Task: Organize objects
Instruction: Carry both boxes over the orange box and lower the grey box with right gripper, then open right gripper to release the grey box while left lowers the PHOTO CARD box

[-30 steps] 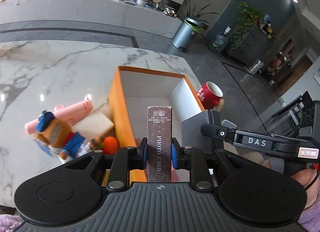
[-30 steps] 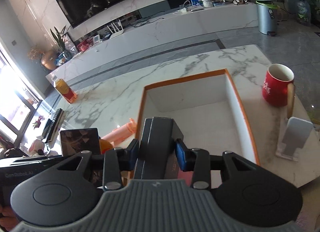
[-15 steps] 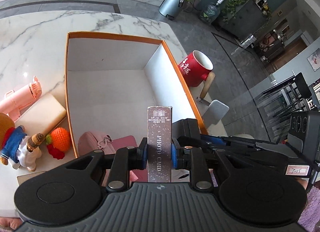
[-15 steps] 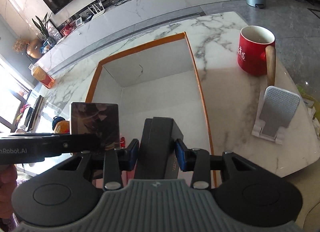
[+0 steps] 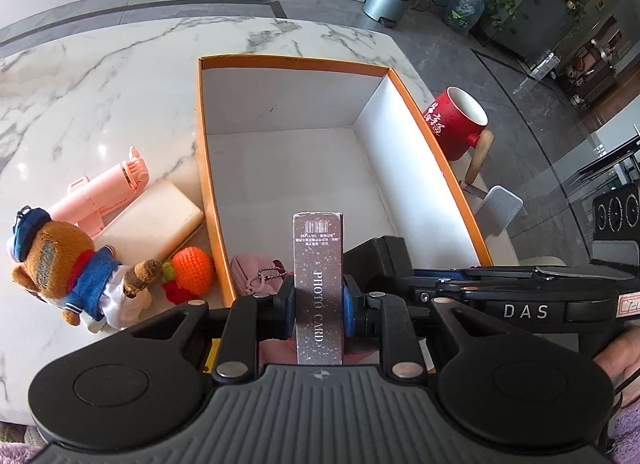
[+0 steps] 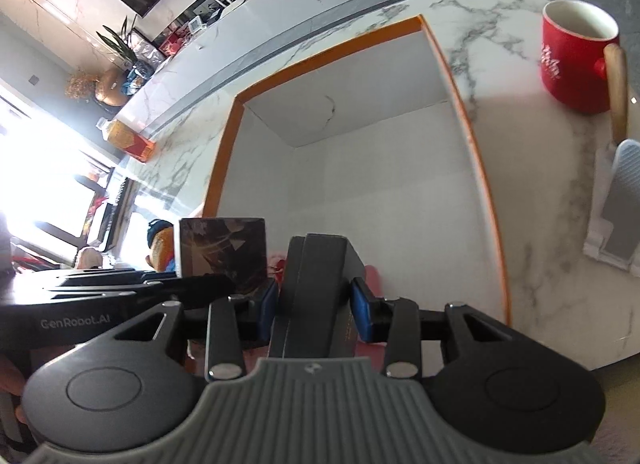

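An orange-rimmed white box [image 5: 420, 119] [image 6: 476, 151] lies open on the marble table. My left gripper [image 5: 318, 310] is shut on a silvery photo card box [image 5: 318, 280], held upright over the box's near end. To its right, my right gripper [image 6: 316, 310] is shut on a black case [image 6: 320, 284], also over the near end. A pink pouch [image 5: 256, 268] lies inside the box near the front wall. In the right wrist view the photo card box [image 6: 222, 252] shows its dark patterned face at the left.
Left of the box lie a teddy bear in blue [image 5: 60, 264], a pink handheld fan [image 5: 104, 191], a beige flat case [image 5: 156, 219] and an orange knitted toy [image 5: 192, 268]. A red mug [image 5: 456, 123] [image 6: 576, 59] and a white phone stand [image 6: 616, 207] stand to the right.
Both grippers have sunk and tilted further down toward the box with their loads still held. The box's inside now fills more of both views.
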